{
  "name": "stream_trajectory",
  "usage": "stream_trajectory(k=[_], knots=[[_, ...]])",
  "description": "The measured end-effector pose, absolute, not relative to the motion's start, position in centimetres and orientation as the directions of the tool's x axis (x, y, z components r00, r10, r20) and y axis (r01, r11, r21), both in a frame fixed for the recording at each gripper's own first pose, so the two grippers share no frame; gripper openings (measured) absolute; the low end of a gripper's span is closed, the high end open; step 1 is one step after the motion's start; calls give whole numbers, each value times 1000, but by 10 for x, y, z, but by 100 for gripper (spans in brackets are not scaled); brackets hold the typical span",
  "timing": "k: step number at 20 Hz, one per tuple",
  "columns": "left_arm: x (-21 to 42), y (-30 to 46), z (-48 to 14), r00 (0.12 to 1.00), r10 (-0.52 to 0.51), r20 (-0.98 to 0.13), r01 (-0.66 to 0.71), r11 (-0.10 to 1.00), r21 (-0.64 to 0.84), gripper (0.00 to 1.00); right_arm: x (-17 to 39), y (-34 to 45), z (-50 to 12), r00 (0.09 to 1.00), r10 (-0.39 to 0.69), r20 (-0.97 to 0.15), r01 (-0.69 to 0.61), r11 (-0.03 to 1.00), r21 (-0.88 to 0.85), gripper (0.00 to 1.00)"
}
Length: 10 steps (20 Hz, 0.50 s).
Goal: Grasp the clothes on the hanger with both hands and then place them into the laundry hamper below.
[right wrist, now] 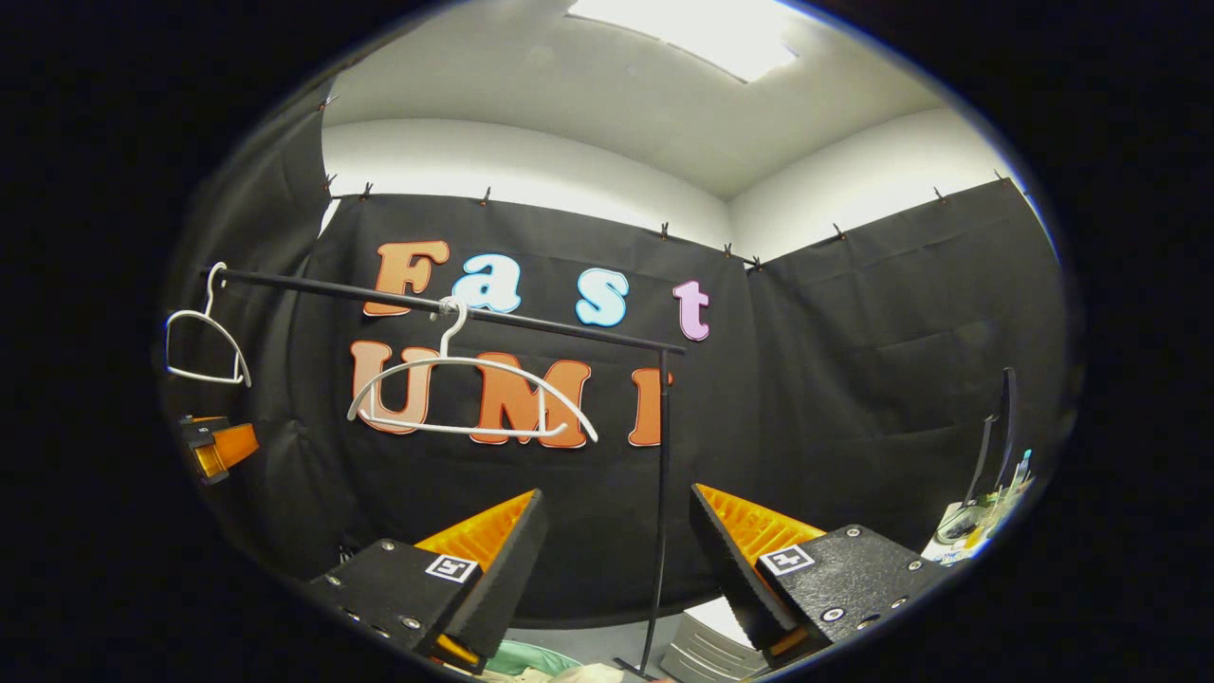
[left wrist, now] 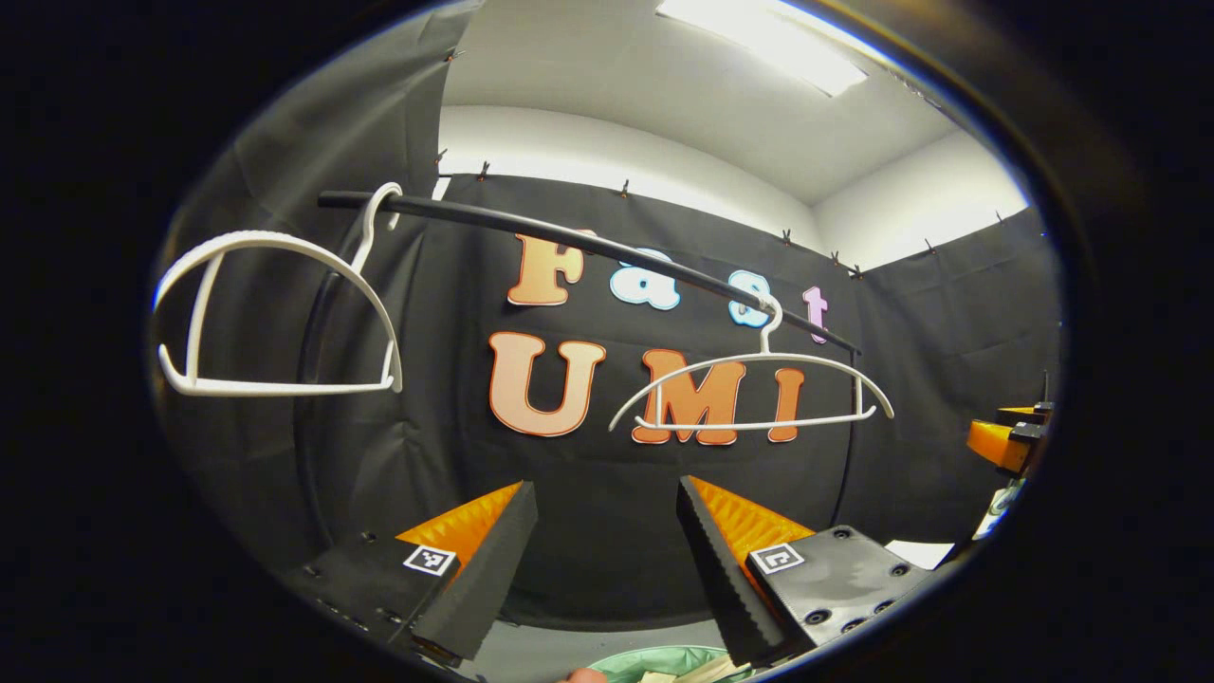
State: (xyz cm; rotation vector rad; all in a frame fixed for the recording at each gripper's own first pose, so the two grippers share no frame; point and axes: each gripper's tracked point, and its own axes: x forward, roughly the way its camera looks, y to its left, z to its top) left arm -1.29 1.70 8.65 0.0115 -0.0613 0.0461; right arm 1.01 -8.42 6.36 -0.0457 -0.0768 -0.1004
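Both tongs are raised toward the rail [left wrist: 588, 245], each spread wide and holding nothing: the left tongs [left wrist: 607, 560] point between two bare white hangers [left wrist: 754, 389], and the right tongs [right wrist: 616, 560] sit just by the rail's upright post [right wrist: 661, 493]. The clothes [left wrist: 702, 672] lie pale in the green hamper [left wrist: 654, 659] at the bottom edge, below the left tongs.
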Motion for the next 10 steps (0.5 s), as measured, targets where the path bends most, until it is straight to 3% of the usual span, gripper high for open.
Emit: stream_trajectory(k=[5,10], knots=[[-16,22,98,995,58,84,-60,998,23,94,11,-81,67,992,-88,93,92,995,-37,92],[-12,21,102,993,71,96,-72,997,7,97,14,-79,60,994,-72,78,74,997,-28,92]])
